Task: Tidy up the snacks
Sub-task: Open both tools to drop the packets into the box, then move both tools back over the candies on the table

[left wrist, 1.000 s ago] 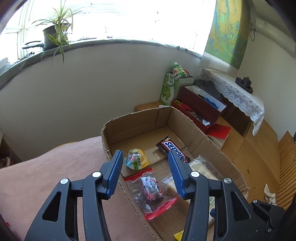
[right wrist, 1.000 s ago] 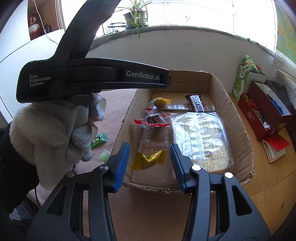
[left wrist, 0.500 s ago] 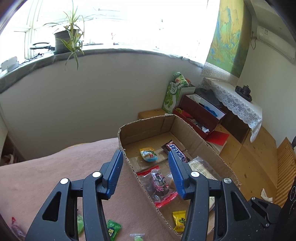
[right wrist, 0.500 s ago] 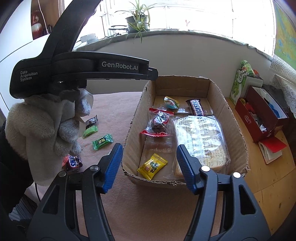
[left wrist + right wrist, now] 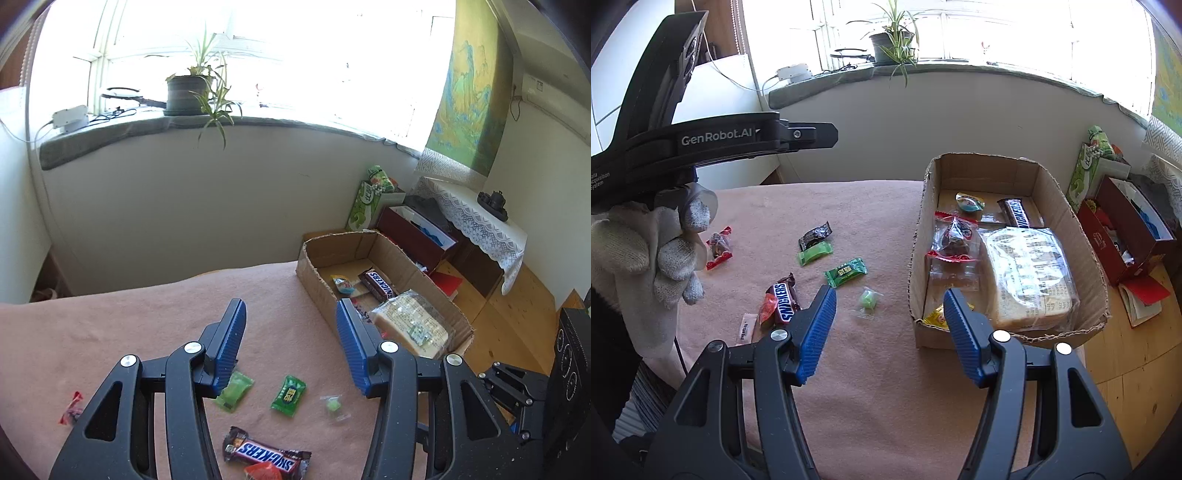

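My left gripper [image 5: 290,310] hangs open and empty over the pink blanket [image 5: 129,332], left of the cardboard box [image 5: 317,288]. Below it lie a Snickers bar [image 5: 266,454], a green candy [image 5: 289,395], a pale green candy [image 5: 234,391] and a small clear-wrapped sweet [image 5: 333,406]. My right gripper [image 5: 890,295] is open too, nothing between its fingers, near the front left corner of the box [image 5: 1067,206]. Inside the box are a bread pack [image 5: 1030,273], a Snickers bar [image 5: 1017,213], a red-edged bag [image 5: 955,236] and a yellow packet [image 5: 936,317].
A gloved hand [image 5: 646,251] holds the left tool at the upper left of the right wrist view. More loose sweets lie there: a dark wrapper [image 5: 814,234] and a red one [image 5: 718,247]. A red box [image 5: 1126,236] and a green carton [image 5: 1086,173] stand on the floor beyond the blanket's right edge.
Both grippers have drawn back and left from the box. The left one, over the box's inside before, now hangs above the loose sweets on the blanket. The right jaws stand slightly wider.
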{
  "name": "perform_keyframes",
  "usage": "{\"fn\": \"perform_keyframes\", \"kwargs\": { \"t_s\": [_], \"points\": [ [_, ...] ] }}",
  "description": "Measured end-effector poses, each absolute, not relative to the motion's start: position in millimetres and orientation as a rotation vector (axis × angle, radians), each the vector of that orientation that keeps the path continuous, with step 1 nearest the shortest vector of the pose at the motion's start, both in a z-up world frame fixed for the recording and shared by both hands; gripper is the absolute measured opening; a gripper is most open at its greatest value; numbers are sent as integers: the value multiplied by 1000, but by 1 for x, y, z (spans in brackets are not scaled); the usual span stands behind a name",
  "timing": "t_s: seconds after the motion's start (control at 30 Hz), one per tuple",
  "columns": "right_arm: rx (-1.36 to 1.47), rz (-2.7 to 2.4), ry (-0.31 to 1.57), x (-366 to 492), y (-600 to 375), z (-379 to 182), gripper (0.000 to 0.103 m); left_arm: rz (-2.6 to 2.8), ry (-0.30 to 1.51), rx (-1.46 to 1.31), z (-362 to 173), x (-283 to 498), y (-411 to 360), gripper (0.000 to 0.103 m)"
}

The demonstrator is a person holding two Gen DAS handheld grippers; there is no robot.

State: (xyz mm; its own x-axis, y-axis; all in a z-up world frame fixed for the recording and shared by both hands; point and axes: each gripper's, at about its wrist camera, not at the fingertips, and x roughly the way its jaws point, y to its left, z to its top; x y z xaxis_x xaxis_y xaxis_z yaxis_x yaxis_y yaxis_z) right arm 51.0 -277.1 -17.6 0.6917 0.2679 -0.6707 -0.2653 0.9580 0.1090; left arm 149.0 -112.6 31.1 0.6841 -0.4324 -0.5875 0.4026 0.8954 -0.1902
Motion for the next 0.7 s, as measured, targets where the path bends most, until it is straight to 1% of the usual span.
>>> {"fn": "perform_keyframes", "kwargs": {
  "t_s": [0.2,0.47,0.7],
  "points": [
    [-14,346,780,49,-255,-25,63,-421,674,-76,19,122,-70,50],
    [-51,389,825,54,-228,-41,63,-334,741,-123,-18,90,-19,50],
    [-55,414,863,68,-213,-52,63,-230,782,-152,-41,81,24,50]
  ]
}}
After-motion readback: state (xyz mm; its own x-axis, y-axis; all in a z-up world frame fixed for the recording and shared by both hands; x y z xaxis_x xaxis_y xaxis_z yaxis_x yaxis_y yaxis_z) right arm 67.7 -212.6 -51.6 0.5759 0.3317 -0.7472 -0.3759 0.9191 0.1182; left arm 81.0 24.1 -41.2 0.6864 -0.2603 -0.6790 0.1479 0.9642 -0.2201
